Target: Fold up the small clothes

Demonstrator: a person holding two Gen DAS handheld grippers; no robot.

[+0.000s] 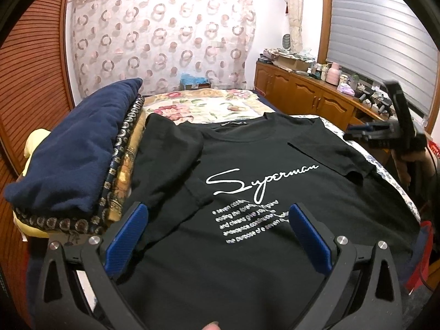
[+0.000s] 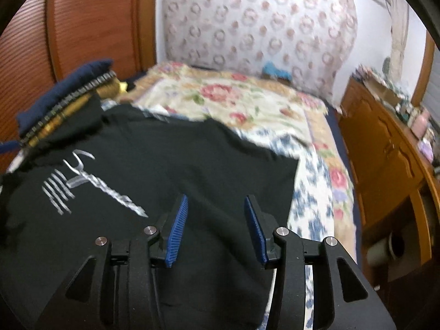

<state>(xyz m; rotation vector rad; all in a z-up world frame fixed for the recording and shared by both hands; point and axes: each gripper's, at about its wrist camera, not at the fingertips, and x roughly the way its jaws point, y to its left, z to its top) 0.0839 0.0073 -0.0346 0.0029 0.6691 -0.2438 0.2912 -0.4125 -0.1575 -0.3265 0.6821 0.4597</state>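
Left wrist: black T-shirt (image 1: pixel 247 192) on floral bedspread (image 1: pixel 220 104), wooden cabinets (image 1: pixel 302 88) beside; both grippers spread, empty.

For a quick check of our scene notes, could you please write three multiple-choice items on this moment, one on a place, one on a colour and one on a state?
1. Where does the stack of folded bedding lie in the left wrist view?
A. left of the T-shirt
B. on the cabinet
C. on top of the print

2. What colour is the T-shirt?
A. white
B. black
C. red

3. How stands the left claw?
A. shut on a sleeve
B. shut on the collar
C. open, nothing between its pads

Key: 1 A, the stack borders the shirt's left edge; 2 B, black cloth with white lettering; 3 C, the blue pads stand wide apart above the shirt.
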